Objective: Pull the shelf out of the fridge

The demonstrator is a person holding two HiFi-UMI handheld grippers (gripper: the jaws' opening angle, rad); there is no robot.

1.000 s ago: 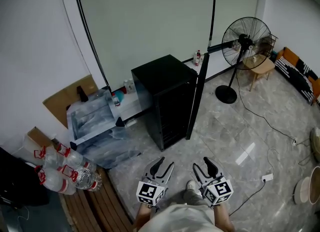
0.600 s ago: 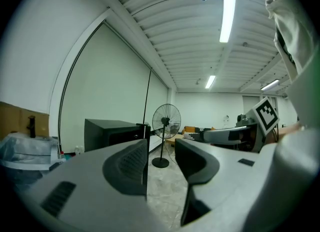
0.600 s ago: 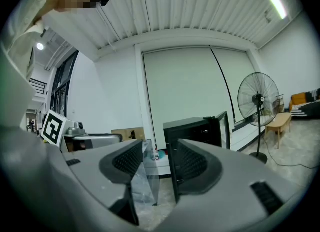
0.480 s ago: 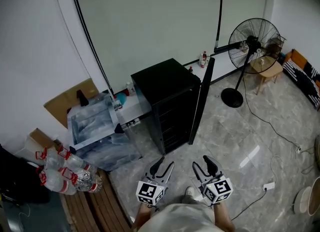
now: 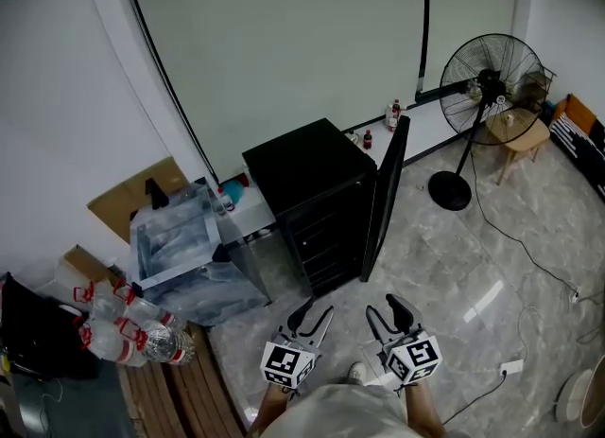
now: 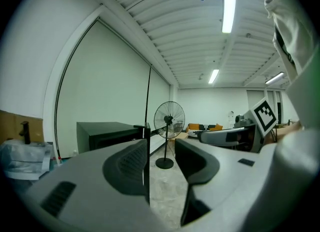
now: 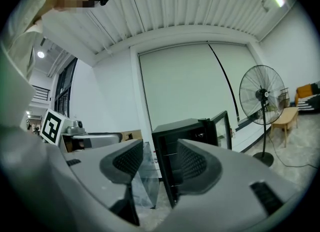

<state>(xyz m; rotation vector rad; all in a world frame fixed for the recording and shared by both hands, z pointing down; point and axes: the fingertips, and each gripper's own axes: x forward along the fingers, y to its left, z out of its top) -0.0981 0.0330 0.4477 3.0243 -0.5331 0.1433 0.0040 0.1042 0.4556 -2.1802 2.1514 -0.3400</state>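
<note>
The fridge (image 5: 312, 190) and fan (image 5: 493, 81) are seen steeply from overhead in the head view and level, from well back, in both gripper views.

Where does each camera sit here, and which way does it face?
Head view: on the person's head, facing steeply down at the black box-shaped fridge, door open; left gripper, right gripper and the person's light shirt at bottom.
Left gripper view: on that gripper, facing along its open, empty jaws toward the black pedestal fan; right gripper at right.
Right gripper view: on that gripper, facing along its open, empty jaws toward the fridge; left gripper at left.
Shared: all three show the fridge and fan.
</note>
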